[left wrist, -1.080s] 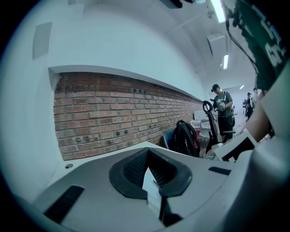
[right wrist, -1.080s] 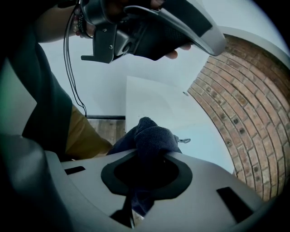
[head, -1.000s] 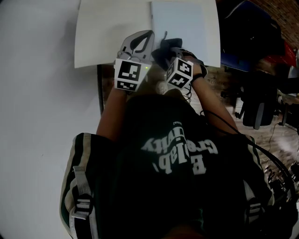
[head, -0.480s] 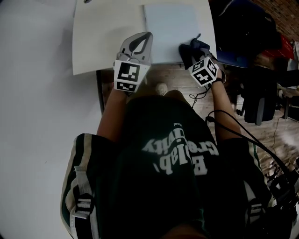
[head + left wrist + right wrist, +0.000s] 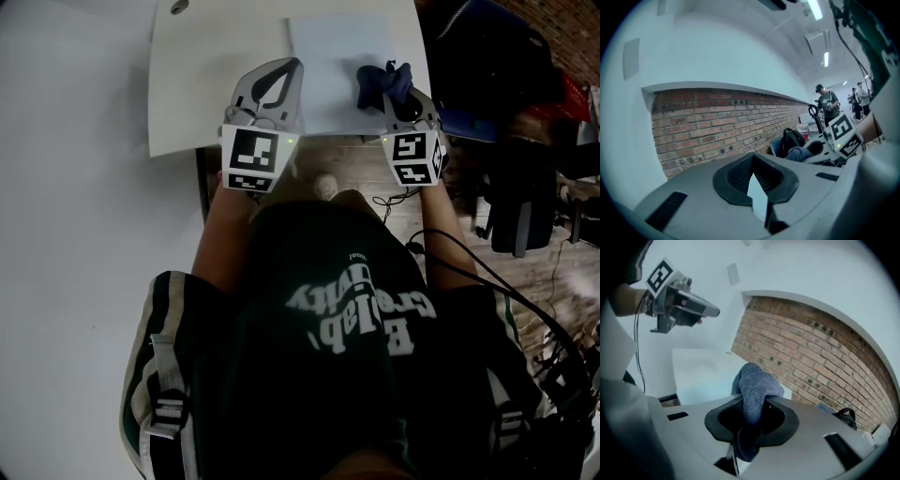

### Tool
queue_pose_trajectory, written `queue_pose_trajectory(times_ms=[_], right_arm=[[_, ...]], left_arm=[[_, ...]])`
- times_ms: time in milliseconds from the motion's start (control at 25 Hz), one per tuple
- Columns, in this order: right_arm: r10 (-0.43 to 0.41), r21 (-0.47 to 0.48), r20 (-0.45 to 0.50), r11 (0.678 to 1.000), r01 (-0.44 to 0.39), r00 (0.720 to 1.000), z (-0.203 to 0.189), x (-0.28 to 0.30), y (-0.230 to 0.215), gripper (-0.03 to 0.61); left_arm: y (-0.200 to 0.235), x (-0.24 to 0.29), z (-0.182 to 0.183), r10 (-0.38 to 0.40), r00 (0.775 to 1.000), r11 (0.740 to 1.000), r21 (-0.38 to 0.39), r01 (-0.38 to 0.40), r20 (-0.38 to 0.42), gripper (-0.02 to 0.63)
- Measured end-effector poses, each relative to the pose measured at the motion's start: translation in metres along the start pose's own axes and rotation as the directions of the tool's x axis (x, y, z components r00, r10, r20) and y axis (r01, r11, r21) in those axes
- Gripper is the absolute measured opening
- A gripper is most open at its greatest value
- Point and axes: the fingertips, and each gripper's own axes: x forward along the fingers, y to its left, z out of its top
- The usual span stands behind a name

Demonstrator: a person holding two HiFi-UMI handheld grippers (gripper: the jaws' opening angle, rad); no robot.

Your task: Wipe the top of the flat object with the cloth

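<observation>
Over the flat object (image 5: 328, 66), right gripper (image 5: 749, 427) clamps the cloth (image 5: 754, 385).

A white table (image 5: 211, 84) on wood floor (image 5: 553, 272) — brick wall (image 5: 717, 126) behind, black backpack (image 5: 792, 139) below it, people (image 5: 827, 101) standing far off under ceiling lights (image 5: 816, 8).

The bench (image 5: 202, 84) is offering open room across its left part, with only a small round thing (image 5: 178, 7) sitting at its far left corner. The left tongs (image 5: 292, 67) and the right tongs (image 5: 401, 97), which are gripping the cloth (image 5: 382, 80), are hanging well apart. Dark bags (image 5: 487, 56) are crowding the bench's right side.
</observation>
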Motion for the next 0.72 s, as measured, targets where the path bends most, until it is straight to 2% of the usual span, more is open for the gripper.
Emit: queue_pose_trajectory(times_ms=[200, 400, 560, 720], right_arm=[[-0.057, 0.064, 0.197, 0.997, 0.045, 0.979, 0.070, -0.029, -0.022, 0.049], [-0.125, 0.228, 0.352, 0.973, 0.045, 0.928, 0.111, -0.060, -0.043, 0.048], [-0.180, 0.296, 0.410, 0.953, 0.056, 0.894, 0.121, -0.072, -0.050, 0.048], [-0.193, 0.298, 0.422, 0.952, 0.065, 0.886, 0.124, -0.076, -0.049, 0.046]], left_arm=[[0.011, -0.010, 0.037, 0.036, 0.997, 0.999, 0.025, -0.037, 0.068, -0.006], [0.014, -0.014, 0.061, 0.055, 0.993, 0.998, 0.003, -0.056, 0.103, -0.006], [0.016, -0.018, 0.061, 0.069, 0.991, 0.998, 0.000, -0.070, 0.116, -0.006], [0.017, -0.018, 0.056, 0.073, 0.991, 0.997, -0.013, -0.072, 0.115, -0.006]])
